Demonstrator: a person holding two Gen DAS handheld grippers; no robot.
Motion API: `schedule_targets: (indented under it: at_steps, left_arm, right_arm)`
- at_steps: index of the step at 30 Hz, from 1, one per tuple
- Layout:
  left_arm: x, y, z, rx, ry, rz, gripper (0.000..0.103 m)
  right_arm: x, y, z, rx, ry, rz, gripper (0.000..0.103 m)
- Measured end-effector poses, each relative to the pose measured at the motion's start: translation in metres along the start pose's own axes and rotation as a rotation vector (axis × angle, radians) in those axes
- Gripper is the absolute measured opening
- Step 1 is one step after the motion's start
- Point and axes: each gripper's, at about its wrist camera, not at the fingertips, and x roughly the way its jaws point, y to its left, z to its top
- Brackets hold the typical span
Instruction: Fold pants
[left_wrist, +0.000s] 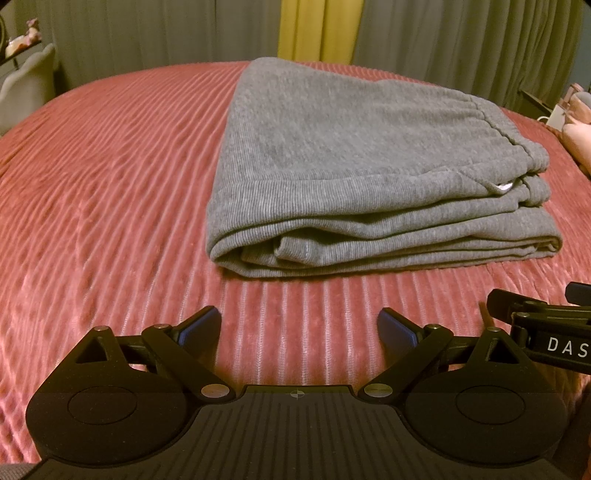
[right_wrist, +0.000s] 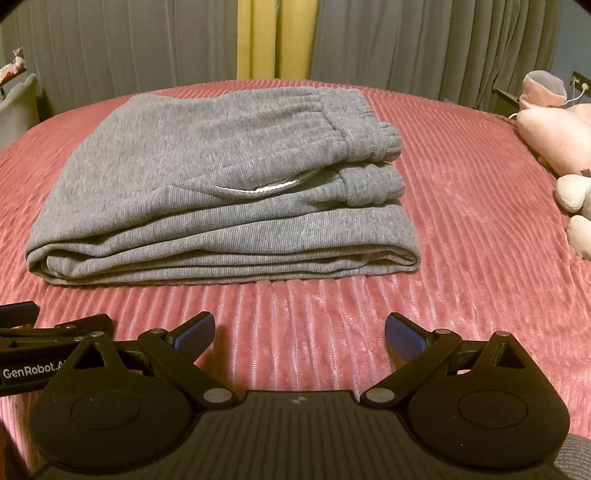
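Observation:
Grey knit pants (left_wrist: 351, 162) lie folded into a thick stacked rectangle on the pink ribbed bedspread (left_wrist: 110, 177). The elastic waistband lies at the right end, with a white drawstring showing. The pants also show in the right wrist view (right_wrist: 207, 184). My left gripper (left_wrist: 299, 328) is open and empty, just in front of the fold's near edge, not touching it. My right gripper (right_wrist: 300, 332) is open and empty, also short of the near edge. Each gripper's side shows in the other's view: the right gripper (left_wrist: 543, 332) and the left gripper (right_wrist: 40, 343).
A pink plush toy (right_wrist: 554, 147) lies at the bed's right side. Grey and yellow curtains (right_wrist: 266, 40) hang behind the bed. A pale upholstered chair (left_wrist: 26, 96) stands at the far left. Bedspread (right_wrist: 461, 221) surrounds the pants.

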Motion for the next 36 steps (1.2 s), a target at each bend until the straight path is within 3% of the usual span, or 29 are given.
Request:
schedule_targets:
  at_steps: [36]
  left_arm:
    - [0.0008, 0.0013, -0.003, 0.001, 0.006, 0.002, 0.1]
  right_arm:
    - [0.0019, -0.0003, -0.0012, -0.011, 0.007, 0.001, 0.099]
